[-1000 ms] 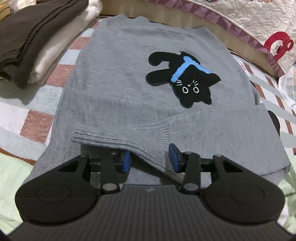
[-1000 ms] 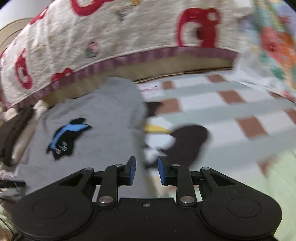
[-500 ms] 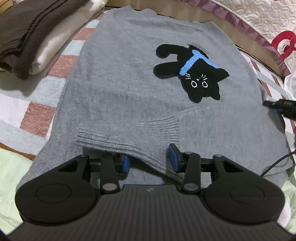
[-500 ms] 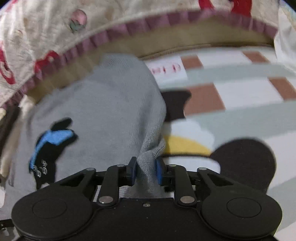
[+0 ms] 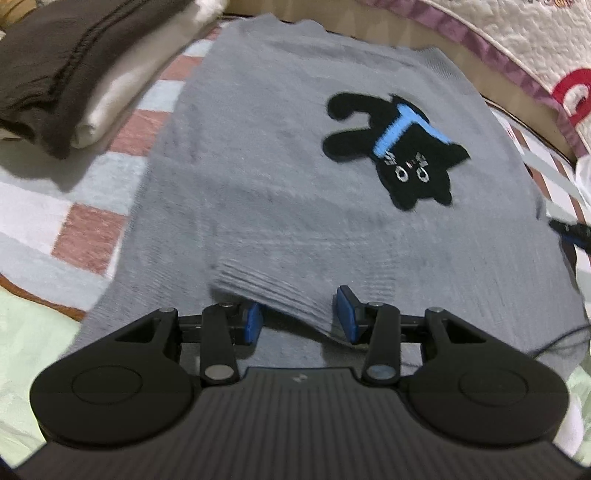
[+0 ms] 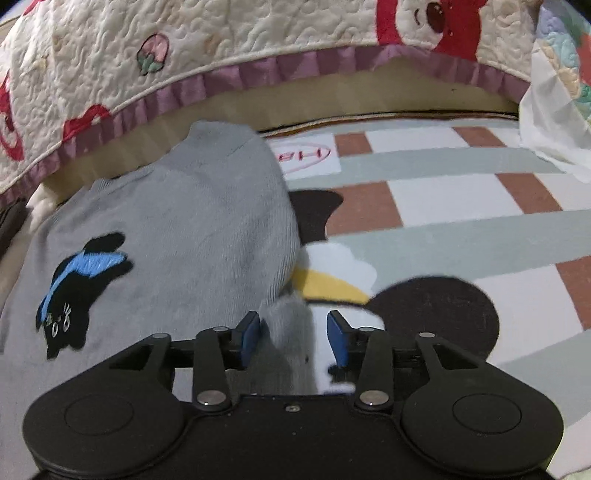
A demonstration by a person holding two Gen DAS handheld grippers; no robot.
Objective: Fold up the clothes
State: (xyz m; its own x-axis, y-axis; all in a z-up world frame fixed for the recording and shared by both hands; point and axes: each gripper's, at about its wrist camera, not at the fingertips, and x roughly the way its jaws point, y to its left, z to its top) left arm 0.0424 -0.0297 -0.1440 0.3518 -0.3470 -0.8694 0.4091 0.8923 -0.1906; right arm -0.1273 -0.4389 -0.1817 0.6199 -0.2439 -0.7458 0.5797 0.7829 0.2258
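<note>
While the gray sweater [image 5: 295, 206] fills the middle of the left view, its ribbed sleeve cuff [image 5: 280, 291] lies folded across it just above the left gripper [image 5: 300, 314]. That view alone shows folded clothes [image 5: 66, 62] at upper left; the right view alone shows the checkered mat [image 6: 461, 206] and quilt [image 6: 258, 33] along the top. Both grippers stand wide apart, gripping nothing: the cuff edge sits between the left fingers, and the sweater's right edge [image 6: 291, 332] lies between the fingers of the right gripper [image 6: 293, 338].
</note>
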